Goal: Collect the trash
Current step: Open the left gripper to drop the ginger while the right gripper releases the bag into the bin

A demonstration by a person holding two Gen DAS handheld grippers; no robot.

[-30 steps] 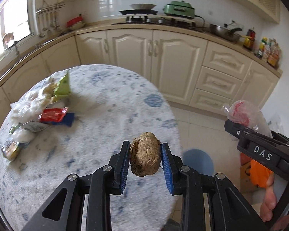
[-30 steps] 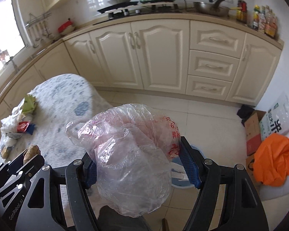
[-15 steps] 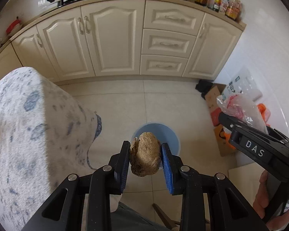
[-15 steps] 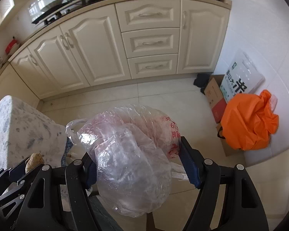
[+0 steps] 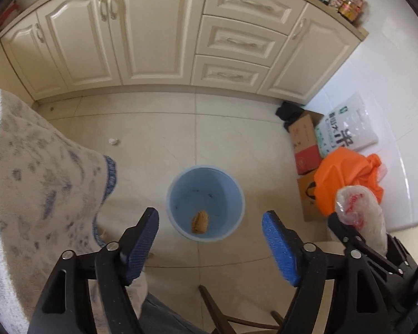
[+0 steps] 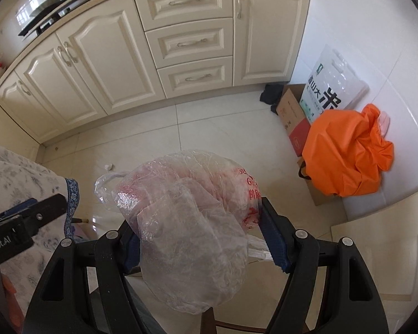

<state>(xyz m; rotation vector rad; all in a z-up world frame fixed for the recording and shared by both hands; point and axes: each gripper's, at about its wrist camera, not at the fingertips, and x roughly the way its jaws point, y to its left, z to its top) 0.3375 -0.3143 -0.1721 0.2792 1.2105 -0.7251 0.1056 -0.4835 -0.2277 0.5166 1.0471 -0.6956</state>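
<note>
A light blue bin stands on the tiled floor just ahead of my left gripper. A brown lump lies inside the bin near its front wall. The left jaws are opening and stand wide apart above the bin with nothing between them. My right gripper is shut on a crumpled clear plastic bag with red print, which bulges up and forward over the blue pads. That bag and the right gripper show at the right of the left wrist view. The bin is hidden behind the bag in the right wrist view.
A table under a blue-flowered white cloth fills the left. Cream cabinets line the far wall. Cardboard boxes, a white rice sack and an orange bag sit by the right wall. A small white scrap lies on the floor.
My left gripper swung from the table to above the blue bin, its jaws opened, and the brown lump dropped into the bin. The right gripper followed, still gripping the plastic bag.
</note>
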